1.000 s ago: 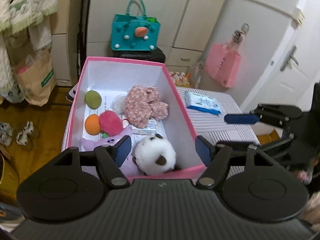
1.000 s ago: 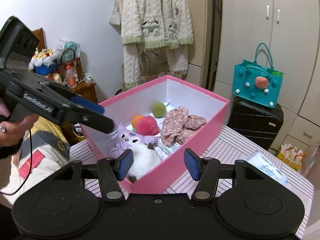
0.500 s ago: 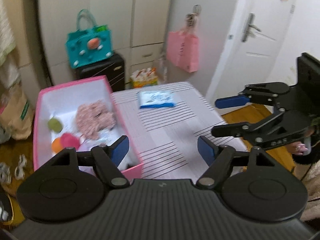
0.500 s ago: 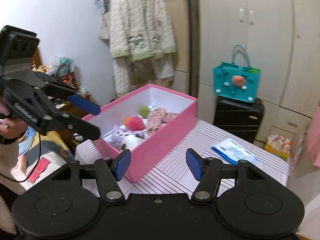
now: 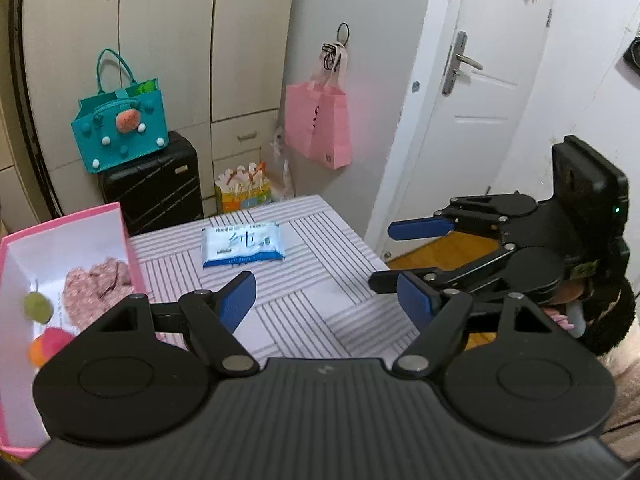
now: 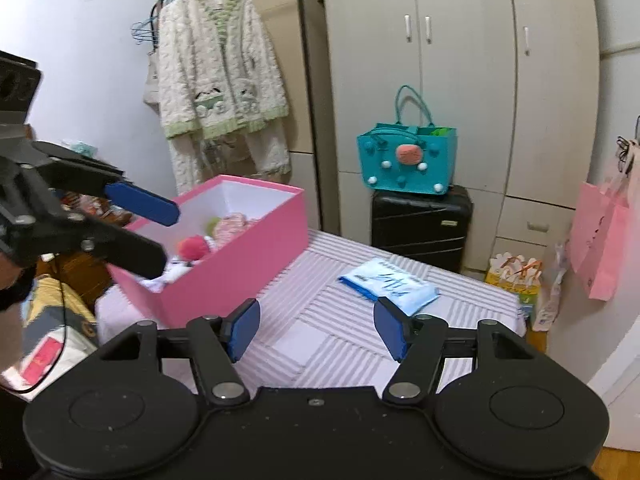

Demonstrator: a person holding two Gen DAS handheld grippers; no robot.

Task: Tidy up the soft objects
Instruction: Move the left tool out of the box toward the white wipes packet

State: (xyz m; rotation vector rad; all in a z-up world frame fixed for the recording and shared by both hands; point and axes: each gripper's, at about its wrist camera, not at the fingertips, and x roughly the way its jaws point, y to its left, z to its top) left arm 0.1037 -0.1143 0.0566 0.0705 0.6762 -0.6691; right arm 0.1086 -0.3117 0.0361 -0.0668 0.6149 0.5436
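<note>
A pink box [image 5: 72,216] [image 6: 240,268] stands on the left of a striped table [image 5: 328,240] [image 6: 332,328]. It holds soft things: a floral cloth [image 5: 96,284], a green ball [image 5: 38,308], a pink pompom [image 6: 192,246] and an orange ball [image 5: 36,350]. A blue-and-white wipes pack [image 5: 242,246] [image 6: 386,284] lies on the table to the right of the box. My left gripper [image 5: 326,302] is open and empty above the table. My right gripper [image 6: 316,330] is open and empty above the table's near edge; it also shows in the left wrist view [image 5: 404,258].
A teal bag [image 5: 120,120] sits on a black suitcase [image 5: 154,190] behind the table. A pink bag [image 5: 318,124] hangs by the white door [image 5: 472,120]. Wardrobes line the back wall. A white fleece jacket [image 6: 218,80] hangs at the left.
Both grippers have pulled back and up from the pink box. The left view has swung right from the box to the table and the wipes pack. Both stay open and empty.
</note>
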